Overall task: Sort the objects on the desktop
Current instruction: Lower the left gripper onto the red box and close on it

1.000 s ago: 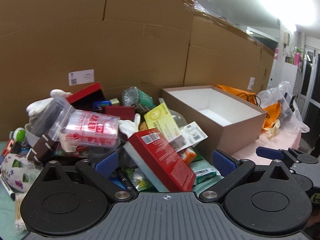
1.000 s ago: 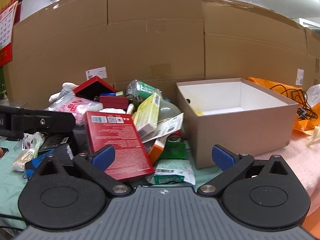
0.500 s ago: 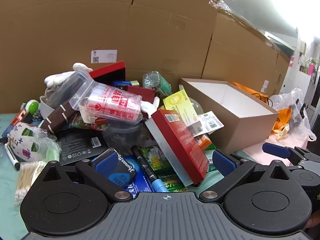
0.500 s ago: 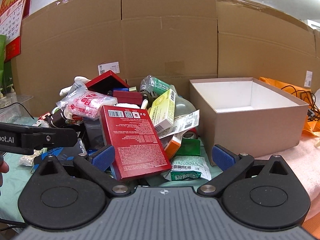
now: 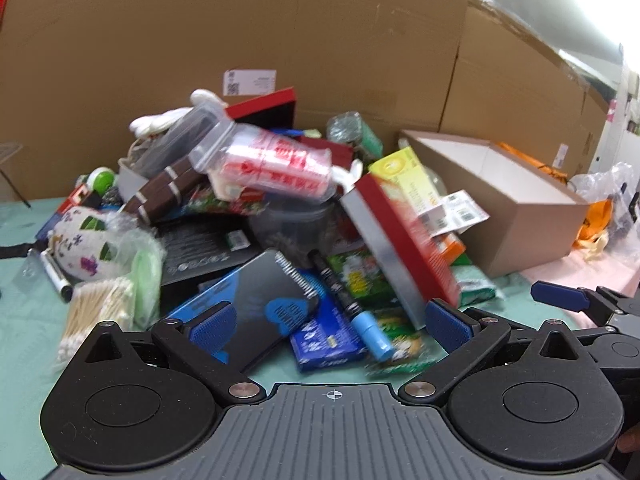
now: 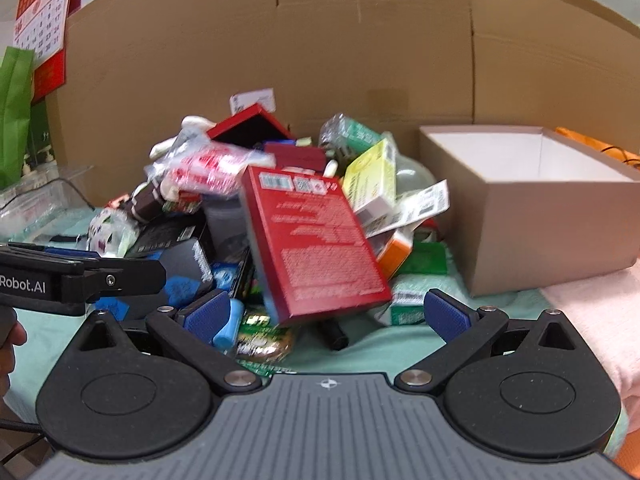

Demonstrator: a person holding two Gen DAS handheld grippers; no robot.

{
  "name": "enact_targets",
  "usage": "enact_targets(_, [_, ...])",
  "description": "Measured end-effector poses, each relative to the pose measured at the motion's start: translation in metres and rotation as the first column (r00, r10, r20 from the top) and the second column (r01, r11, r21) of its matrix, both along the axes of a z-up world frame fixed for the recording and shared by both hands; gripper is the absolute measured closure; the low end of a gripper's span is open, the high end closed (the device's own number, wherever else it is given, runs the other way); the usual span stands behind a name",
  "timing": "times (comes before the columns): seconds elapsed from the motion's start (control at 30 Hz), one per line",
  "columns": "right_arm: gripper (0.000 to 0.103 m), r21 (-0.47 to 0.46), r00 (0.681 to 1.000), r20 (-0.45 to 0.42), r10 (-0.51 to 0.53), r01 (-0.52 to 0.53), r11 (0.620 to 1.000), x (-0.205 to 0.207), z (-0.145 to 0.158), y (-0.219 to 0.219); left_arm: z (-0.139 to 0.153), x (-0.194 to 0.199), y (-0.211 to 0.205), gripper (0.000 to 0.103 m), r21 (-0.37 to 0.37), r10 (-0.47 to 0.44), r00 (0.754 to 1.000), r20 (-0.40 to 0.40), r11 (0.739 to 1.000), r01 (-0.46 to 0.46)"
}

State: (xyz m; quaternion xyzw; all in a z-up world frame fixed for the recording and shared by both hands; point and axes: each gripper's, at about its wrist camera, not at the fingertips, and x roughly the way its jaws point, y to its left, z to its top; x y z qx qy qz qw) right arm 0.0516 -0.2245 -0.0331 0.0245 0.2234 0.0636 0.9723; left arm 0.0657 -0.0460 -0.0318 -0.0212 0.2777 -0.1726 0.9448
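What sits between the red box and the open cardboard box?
In the right wrist view, a yellow-green carton and an orange packet sit between the red box and the cardboard box.

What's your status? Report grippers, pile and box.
Left gripper open, empty. Right gripper open, empty. Pile unsorted, red box leaning on top. Cardboard box open beside the pile, nothing visible inside.

- The left gripper [image 5: 328,326] has been drawn back from the pile; a blue-black notebook [image 5: 256,300] and marker [image 5: 348,300] are now exposed.
- The right gripper [image 6: 326,316] has been advanced toward the red box [image 6: 312,240].
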Motion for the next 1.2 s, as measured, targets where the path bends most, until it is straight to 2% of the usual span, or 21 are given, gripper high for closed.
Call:
enact_targets(0.27, [0.001, -0.011, 0.999, -0.039, 0.027, -0.027, 1.000, 0.005, -0.013, 0.012, -0.017, 0.008, 0.015, 0.002, -0.030, 0.011, 0.996, -0.085, 0.999, -0.014])
enact_targets(0.43, [0.002, -0.026, 0.999, -0.030, 0.013, -0.013, 1.000, 0.015, -0.010, 0.010, -0.001, 0.021, 0.007, 0.002, -0.092, -0.041, 0.998, -0.055, 0.995, 0.036])
enact_targets(0.6, [0.005, -0.031, 0.999, -0.042, 0.005, -0.007, 1.000, 0.028, -0.013, 0.010, 0.011, 0.053, -0.018, 0.001, -0.113, -0.089, 0.996, -0.016, 0.990, 0.086])
enact_targets(0.77, [0.006, -0.032, 0.998, -0.057, 0.010, -0.012, 0.999, 0.042, -0.017, 0.010, 0.010, 0.094, -0.038, 0.001, -0.149, -0.125, 0.989, -0.078, 0.982, 0.113])
enact_targets(1.0, [0.008, -0.008, 0.996, -0.087, 0.004, -0.005, 1.000, 0.062, -0.022, 0.008, 0.002, 0.125, -0.057, 0.001, -0.138, -0.136, 0.984, -0.116, 0.983, 0.119])
enact_targets(1.1, [0.008, 0.004, 0.995, -0.098, 0.002, -0.001, 1.000, 0.068, -0.024, 0.007, 0.001, 0.133, -0.063, 0.004, -0.142, -0.161, 0.978, -0.132, 0.980, 0.142])
enact_targets(1.2, [0.008, 0.005, 0.994, -0.106, 0.006, -0.005, 1.000, 0.072, -0.024, 0.006, -0.003, 0.141, -0.070, 0.012, -0.140, -0.181, 0.971, -0.157, 0.977, 0.160])
